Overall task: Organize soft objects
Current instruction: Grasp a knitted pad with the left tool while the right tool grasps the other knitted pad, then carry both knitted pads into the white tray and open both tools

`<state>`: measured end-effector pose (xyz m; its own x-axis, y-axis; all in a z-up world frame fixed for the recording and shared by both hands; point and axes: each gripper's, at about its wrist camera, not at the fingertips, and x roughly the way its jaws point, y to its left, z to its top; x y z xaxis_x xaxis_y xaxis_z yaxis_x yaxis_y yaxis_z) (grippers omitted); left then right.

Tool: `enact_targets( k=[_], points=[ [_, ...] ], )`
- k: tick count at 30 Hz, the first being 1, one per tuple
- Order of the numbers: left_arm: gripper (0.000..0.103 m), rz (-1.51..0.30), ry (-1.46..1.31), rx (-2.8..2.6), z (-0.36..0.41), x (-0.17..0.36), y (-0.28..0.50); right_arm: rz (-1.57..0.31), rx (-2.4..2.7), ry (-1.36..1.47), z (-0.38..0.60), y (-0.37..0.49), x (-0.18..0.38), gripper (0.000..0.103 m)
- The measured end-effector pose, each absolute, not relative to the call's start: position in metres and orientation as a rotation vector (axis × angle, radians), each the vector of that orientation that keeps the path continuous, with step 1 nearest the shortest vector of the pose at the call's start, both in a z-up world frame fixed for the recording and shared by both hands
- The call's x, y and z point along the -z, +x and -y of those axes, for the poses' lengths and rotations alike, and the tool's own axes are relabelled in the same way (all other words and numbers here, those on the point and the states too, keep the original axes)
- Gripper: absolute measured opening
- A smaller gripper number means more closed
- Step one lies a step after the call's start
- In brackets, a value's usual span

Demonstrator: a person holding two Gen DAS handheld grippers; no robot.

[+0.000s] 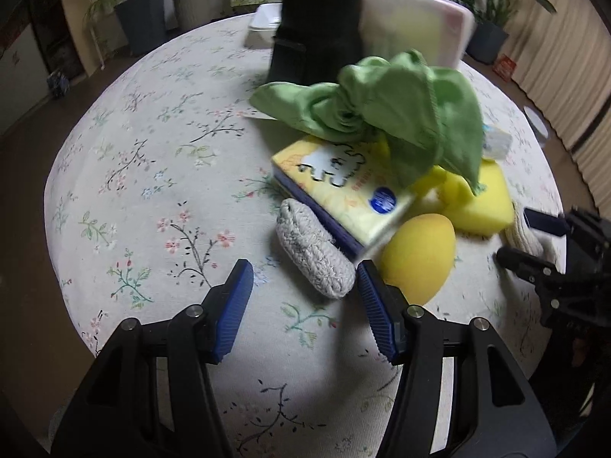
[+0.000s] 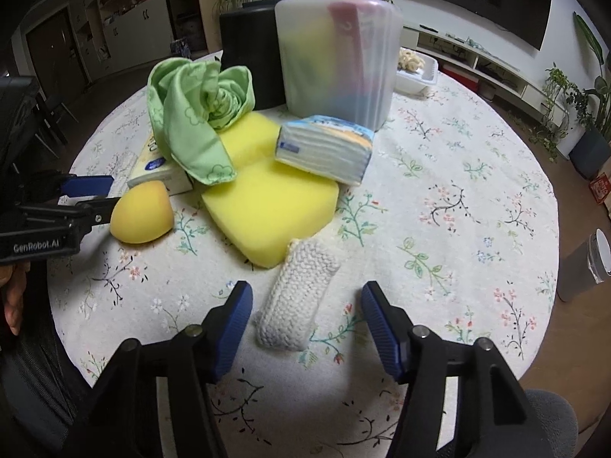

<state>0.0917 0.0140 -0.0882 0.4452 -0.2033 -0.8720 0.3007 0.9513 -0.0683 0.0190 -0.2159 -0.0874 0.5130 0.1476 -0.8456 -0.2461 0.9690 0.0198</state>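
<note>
A grey knitted pad (image 1: 313, 253) lies on the floral tablecloth, its near end between the blue fingertips of my left gripper (image 1: 305, 301). The jaws stand apart and do not touch it. Beside it sit a yellow egg-shaped sponge (image 1: 420, 255) and a yellow tissue pack (image 1: 343, 191) under a crumpled green cloth (image 1: 382, 114). In the right wrist view a white knitted pad (image 2: 298, 294) lies between the fingers of my right gripper (image 2: 307, 316), with a gap on each side. Behind it is a big yellow sponge (image 2: 267, 206) with a blue-and-white tissue pack (image 2: 324, 149) resting on it.
A translucent plastic bin (image 2: 336, 65), a black container (image 2: 248, 49) and a white tray (image 2: 416, 72) stand at the back of the round table (image 2: 458, 191). The left gripper (image 2: 110, 194) shows at the left edge, beside the egg sponge (image 2: 143, 213). Bare cloth lies to the right.
</note>
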Motion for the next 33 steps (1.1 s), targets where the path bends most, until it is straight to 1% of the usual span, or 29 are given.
enact_targets(
  k=[1, 2, 3, 4, 5, 6, 7, 8, 18, 33],
  points=[
    [0.054, -1.064, 0.100, 0.311, -0.014, 0.089, 0.093, -1.003, -0.239, -0.105, 0.217, 0.020, 0.087, 0.056],
    [0.053, -1.063, 0.105, 0.308, -0.013, 0.089, 0.093, -1.000, -0.240, -0.101, 0.217, 0.020, 0.087, 0.050],
    [0.047, -1.060, 0.110, 0.304, -0.012, 0.089, 0.093, -0.998, -0.240, -0.100, 0.217, 0.020, 0.086, 0.044],
    [0.041, -1.055, 0.109, 0.297, -0.012, 0.089, 0.093, -0.997, -0.243, -0.098, 0.217, 0.022, 0.086, 0.040],
    [0.037, -1.050, 0.102, 0.290, -0.013, 0.089, 0.094, -0.995, -0.245, -0.099, 0.217, 0.022, 0.086, 0.033],
    [0.031, -1.047, 0.091, 0.284, -0.015, 0.089, 0.096, -0.995, -0.247, -0.101, 0.217, 0.022, 0.086, 0.030],
    [0.024, -1.045, 0.080, 0.283, -0.016, 0.089, 0.097, -0.993, -0.247, -0.103, 0.217, 0.021, 0.086, 0.029],
    [0.022, -1.046, 0.064, 0.286, -0.018, 0.089, 0.099, -0.991, -0.248, -0.102, 0.217, 0.021, 0.086, 0.028],
    [0.019, -1.009, -0.015, 0.312, -0.025, 0.082, 0.094, -0.979, -0.260, -0.085, 0.217, 0.016, 0.082, 0.026],
    [0.019, -0.993, -0.025, 0.325, -0.034, 0.064, 0.062, -0.953, -0.264, -0.090, 0.218, 0.008, 0.070, 0.026]
  ],
)
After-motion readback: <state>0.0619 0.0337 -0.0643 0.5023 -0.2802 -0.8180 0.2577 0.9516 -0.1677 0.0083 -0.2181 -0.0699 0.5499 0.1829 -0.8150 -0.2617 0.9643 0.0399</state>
